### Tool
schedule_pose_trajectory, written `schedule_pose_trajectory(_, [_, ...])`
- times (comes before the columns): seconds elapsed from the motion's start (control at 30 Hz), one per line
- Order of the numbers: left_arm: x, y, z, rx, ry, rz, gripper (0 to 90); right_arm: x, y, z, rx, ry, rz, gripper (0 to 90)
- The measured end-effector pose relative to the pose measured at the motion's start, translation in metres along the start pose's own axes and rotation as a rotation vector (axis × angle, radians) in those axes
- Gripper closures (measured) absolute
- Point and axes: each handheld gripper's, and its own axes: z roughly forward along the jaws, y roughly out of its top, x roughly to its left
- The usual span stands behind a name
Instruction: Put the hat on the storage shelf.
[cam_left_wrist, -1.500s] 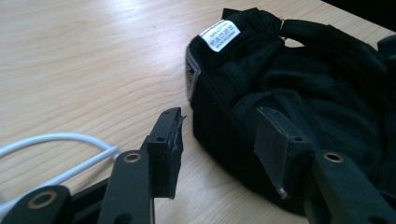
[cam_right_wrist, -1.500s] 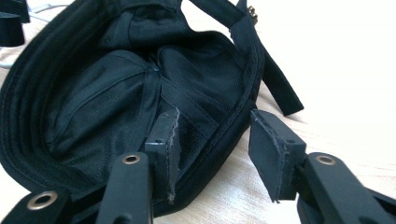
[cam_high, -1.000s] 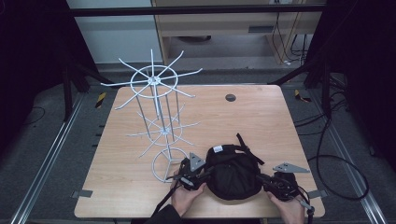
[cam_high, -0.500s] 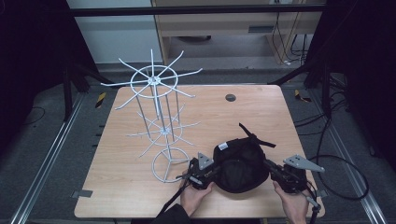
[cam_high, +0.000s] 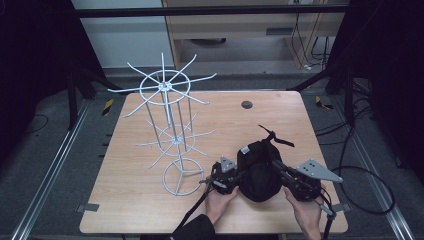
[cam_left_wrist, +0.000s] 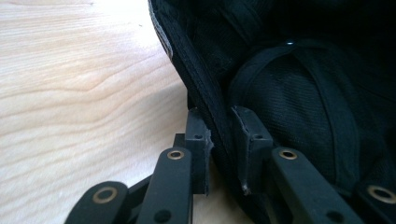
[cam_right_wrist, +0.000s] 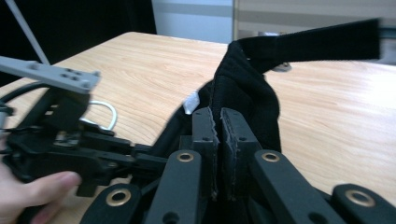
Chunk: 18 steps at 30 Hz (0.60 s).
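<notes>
**Black cap lifted by its rim, one pair of tongs on each side**

Wooden worktop (cam_high: 150, 215) comes first as the biggest thing in sight, pale and bare across most of its surface. Next in size is a white wire rack (cam_high: 170, 130) standing toward the left, two tiers of spokes rising from a ring base, with nothing hung on it.

Then the cap (cam_high: 257, 170), a black fabric one, held near the front edge between the two hands, just right of the rack's base. A strap sticks out from its far side. From the high view it seems raised a little off the wood, though that is hard to be sure of from above.

The left tongs (cam_left_wrist: 222, 140) have just been closing, and the rim's stitched band sits pinched between the two pads. The right tongs (cam_right_wrist: 219, 135) have likewise just been closing and are now almost shut, with a thin fold of the black cloth clamped between them.

Handling, as I judge it: the cap is light and soft, so it will sag and fold wherever it is unsupported, and mesh panels could slip from a shallow bite. The stitched rim is the firmest place to take hold, as both pairs do now. Pulling the two sides gently apart should keep the opening spread.

A small dark disc (cam_high: 246, 104) lies near the far edge.
</notes>
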Motion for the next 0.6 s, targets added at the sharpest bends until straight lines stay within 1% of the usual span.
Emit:
schedule_pose_trajectory(0.03, [0.001,0.001,0.001,-0.001,-0.004,0.007,76.1,0.001,0.001,0.001,0.002,0.01,-0.005,84.9])
schedule_pose_trajectory(0.1, [0.002,0.001,0.003,-0.006,-0.01,0.005,76.2,0.004,0.0,0.004,0.008,0.029,-0.014,84.9])
schedule_pose_trajectory(0.13, [0.004,0.002,0.005,-0.009,-0.014,0.013,76.2,0.006,-0.003,0.007,0.024,0.044,-0.018,84.9])
schedule_pose_trajectory(0.27, [0.006,0.003,0.009,-0.021,-0.027,0.028,76.2,0.012,-0.01,0.013,0.067,0.067,-0.04,84.9])
schedule_pose_trajectory(0.3, [0.007,0.004,0.009,-0.018,-0.025,0.035,76.0,0.014,-0.012,0.015,0.081,0.076,-0.044,84.9])
schedule_pose_trajectory(0.37, [0.008,0.005,0.009,-0.009,-0.036,0.045,75.1,0.016,-0.014,0.016,0.096,0.082,-0.054,84.9])
schedule_pose_trajectory(0.43, [0.011,0.007,0.008,-0.003,-0.038,0.05,73.3,0.018,-0.018,0.017,0.109,0.084,-0.063,84.9])
schedule_pose_trajectory(0.53, [0.015,0.009,0.005,0.001,-0.051,0.054,68.6,0.019,-0.023,0.018,0.131,0.095,-0.07,84.8])
schedule_pose_trajectory(0.6, [0.017,0.009,0.004,0.006,-0.06,0.061,66.5,0.02,-0.025,0.019,0.141,0.09,-0.083,84.7])
